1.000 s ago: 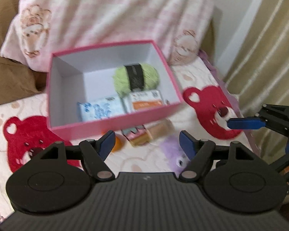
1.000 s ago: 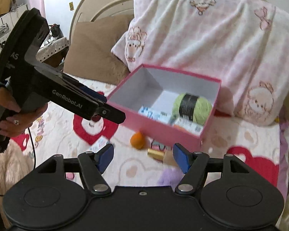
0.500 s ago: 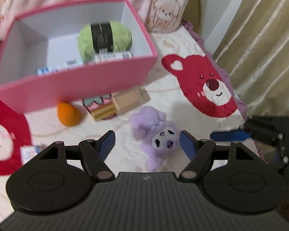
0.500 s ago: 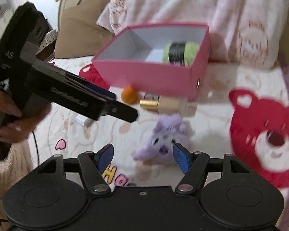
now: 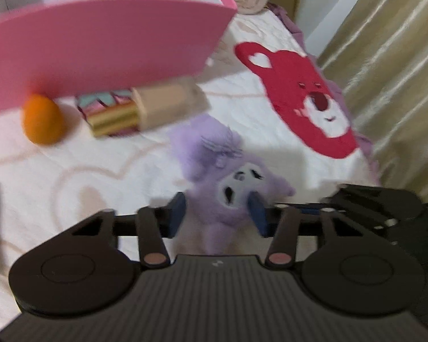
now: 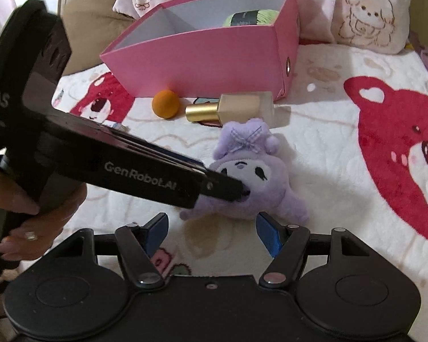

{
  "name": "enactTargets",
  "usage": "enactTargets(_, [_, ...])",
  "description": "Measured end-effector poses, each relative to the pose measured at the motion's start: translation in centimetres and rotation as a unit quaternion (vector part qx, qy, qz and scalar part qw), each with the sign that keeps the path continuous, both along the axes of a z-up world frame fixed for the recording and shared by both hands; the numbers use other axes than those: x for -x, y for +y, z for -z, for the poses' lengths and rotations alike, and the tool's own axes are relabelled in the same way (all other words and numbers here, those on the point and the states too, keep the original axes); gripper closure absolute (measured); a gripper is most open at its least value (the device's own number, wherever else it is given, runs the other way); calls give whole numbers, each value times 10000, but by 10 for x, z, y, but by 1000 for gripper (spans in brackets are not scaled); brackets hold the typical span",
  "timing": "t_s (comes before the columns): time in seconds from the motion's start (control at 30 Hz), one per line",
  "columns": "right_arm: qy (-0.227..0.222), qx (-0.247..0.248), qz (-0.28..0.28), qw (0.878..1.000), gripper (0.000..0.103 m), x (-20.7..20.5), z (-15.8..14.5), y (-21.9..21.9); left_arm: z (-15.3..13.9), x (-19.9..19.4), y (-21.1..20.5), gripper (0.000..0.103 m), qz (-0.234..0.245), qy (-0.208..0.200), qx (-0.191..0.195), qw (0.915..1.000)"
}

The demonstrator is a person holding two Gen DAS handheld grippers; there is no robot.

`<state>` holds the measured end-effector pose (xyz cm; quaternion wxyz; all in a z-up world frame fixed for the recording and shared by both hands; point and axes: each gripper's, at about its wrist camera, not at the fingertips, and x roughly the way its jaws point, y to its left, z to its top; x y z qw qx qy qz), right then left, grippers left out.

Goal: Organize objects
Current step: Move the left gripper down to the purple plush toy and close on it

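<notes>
The plush point(image 5: 228, 188) lies on the bed point(image 5: 105, 171), just in front of the pink box point(image 6: 214, 54). The left tool point(image 5: 218, 213) has just been closing and its pads are pressed on the plush at the head. The right tool point(image 6: 212, 235) stands part open, empty, just short of the plush. The plush is judged light, soft and compressible; a hold across the head should serve. The left view is blurred. Most of the box contents are hidden by its wall.

We see the purple plush toy point(image 6: 249, 176) lying face-up on the bed just before the pink box point(image 6: 202, 54) (yarn ball point(image 6: 249, 18) inside), near the orange ball point(image 6: 165, 104) and foundation bottle point(image 6: 236, 108).
</notes>
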<state>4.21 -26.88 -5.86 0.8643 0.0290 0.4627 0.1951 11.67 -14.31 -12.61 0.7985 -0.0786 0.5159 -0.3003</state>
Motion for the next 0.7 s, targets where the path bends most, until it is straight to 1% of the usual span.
enactTargets(0.07, [-44, 28, 5, 10000, 30, 1, 1, 0, 4, 1, -2, 61, -11, 247, 236, 9994])
enactTargets(0.17, [-152, 124, 120, 9997, 22, 2, 0, -3, 9, 2, -4, 61, -9, 597, 498, 9970])
enactTargets(0.2, [-191, 141, 172, 9996, 22, 3, 0, -5, 10, 2, -3, 61, -18, 705, 598, 9957])
enactTargets(0.23, [-218, 170, 217, 9994, 21, 3, 0, -8, 10, 2, -2, 61, -23, 762, 657, 9949])
enactTargets(0.27, [-248, 224, 255, 9991, 20, 3, 0, -9, 8, 2, 0, 60, -54, 738, 641, 9952])
enactTargets(0.37, [-282, 425, 396, 9979, 20, 2, 3, -15, -5, 2, 6, 54, -148, 304, 312, 9989])
enactTargets(0.43, [-251, 441, 525, 9973, 20, 0, 6, -20, -10, -2, 8, 50, -193, 94, 200, 9996])
enactTargets(0.5, [-148, 267, 658, 9974, 20, -1, 8, -27, -13, -10, 8, 41, -260, -135, 62, 9996])
enactTargets(0.57, [-83, 25, 694, 9975, 20, -1, 8, -28, -13, -17, 1, 33, -341, -626, -368, 9968])
enactTargets(0.6, [-70, -109, 676, 9976, 20, -1, 8, -28, -11, -21, -4, 33, -305, -843, -583, 9943])
enactTargets(0.63, [-65, -180, 636, 9978, 20, 0, 8, -26, -9, -26, -8, 33, -219, -932, -692, 9930])
enactTargets(0.67, [-67, -199, 577, 9981, 20, 1, 9, -23, -6, -30, -10, 33, -182, -902, -672, 9935])
enactTargets(0.7, [-96, -139, 548, 9984, 20, 1, 10, -20, -3, -34, -11, 33, -130, -820, -554, 9950])
